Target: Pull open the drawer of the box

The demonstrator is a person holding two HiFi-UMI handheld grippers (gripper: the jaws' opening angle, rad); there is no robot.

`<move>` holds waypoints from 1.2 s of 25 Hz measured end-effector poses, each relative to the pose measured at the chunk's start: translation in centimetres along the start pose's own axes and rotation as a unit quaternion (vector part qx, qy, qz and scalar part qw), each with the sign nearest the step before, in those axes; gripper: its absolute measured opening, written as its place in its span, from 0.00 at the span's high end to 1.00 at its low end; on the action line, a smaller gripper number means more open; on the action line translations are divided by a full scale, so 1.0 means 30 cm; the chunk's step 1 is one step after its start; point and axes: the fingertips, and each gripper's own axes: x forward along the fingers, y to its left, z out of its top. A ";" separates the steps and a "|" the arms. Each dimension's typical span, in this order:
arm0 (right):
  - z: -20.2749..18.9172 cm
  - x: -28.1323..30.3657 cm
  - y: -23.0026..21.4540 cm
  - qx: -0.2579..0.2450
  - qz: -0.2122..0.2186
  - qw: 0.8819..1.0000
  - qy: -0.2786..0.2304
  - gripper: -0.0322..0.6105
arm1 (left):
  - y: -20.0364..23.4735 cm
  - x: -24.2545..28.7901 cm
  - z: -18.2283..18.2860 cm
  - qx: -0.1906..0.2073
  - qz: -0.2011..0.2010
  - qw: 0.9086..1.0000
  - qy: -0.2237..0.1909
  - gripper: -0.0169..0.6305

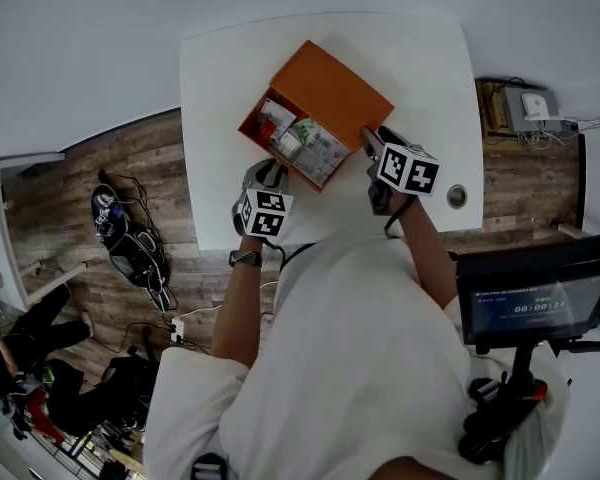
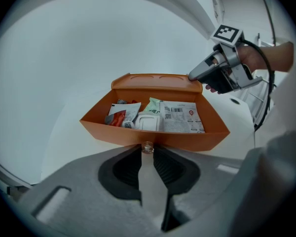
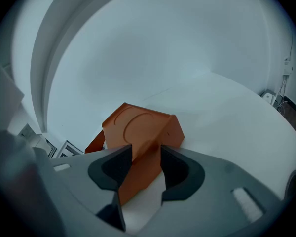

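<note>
Orange walls fill both my gripper views. My left gripper (image 2: 147, 153) has its jaws drawn in to a narrow gap, and their tips pinch the small clear knob (image 2: 147, 146) on the front wall of the drawer (image 2: 185, 139). Nothing else sits between those jaws.

My right gripper (image 3: 145, 153) stands with its jaws wider apart, one on each side of a corner edge of the box (image 3: 138, 125), and the orange wall fills the gap between them. From the left gripper view, its tip meets the box at the top back corner, on the right-hand side of that view.

From the head view, the box lies near the middle of the white table (image 1: 425, 78). The drawer stands pulled out of it towards me and to my left, with its contents open to view.

Inside the drawer, a white packet (image 2: 181, 117) lies flat on the right. It carries a barcode near its top edge and a small red round mark, but its lines of print are too small to read. Beside it a green packet (image 2: 153, 105) leans up, a white square piece (image 2: 147, 123) lies in front of that, and a red packet (image 2: 117, 118) lies at the left end among other wrappers. I can't make out a brand name on any of them.

Off the table to my right, a dark screen (image 1: 535, 308) shows pale digits that are too blurred to read.
</note>
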 end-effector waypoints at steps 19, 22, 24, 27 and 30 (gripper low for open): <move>0.073 -0.225 0.130 -0.095 0.007 0.993 -0.068 0.75 | 0.039 -0.199 0.088 0.008 0.053 0.998 -0.044 0.81; 0.098 -0.259 0.167 -0.142 0.015 0.986 -0.086 0.77 | 0.041 -0.236 0.162 0.012 0.062 0.995 -0.083 0.82; 0.107 -0.304 0.199 -0.169 0.017 0.980 -0.103 0.78 | 0.043 -0.286 0.205 0.015 0.071 0.991 -0.109 0.85; 0.118 -0.407 0.259 -0.192 0.013 0.972 -0.136 0.82 | 0.049 -0.402 0.256 0.011 0.088 0.985 -0.146 0.92; 0.136 -0.500 0.302 -0.208 0.009 0.964 -0.168 0.93 | 0.053 -0.498 0.301 0.001 0.103 0.979 -0.178 0.96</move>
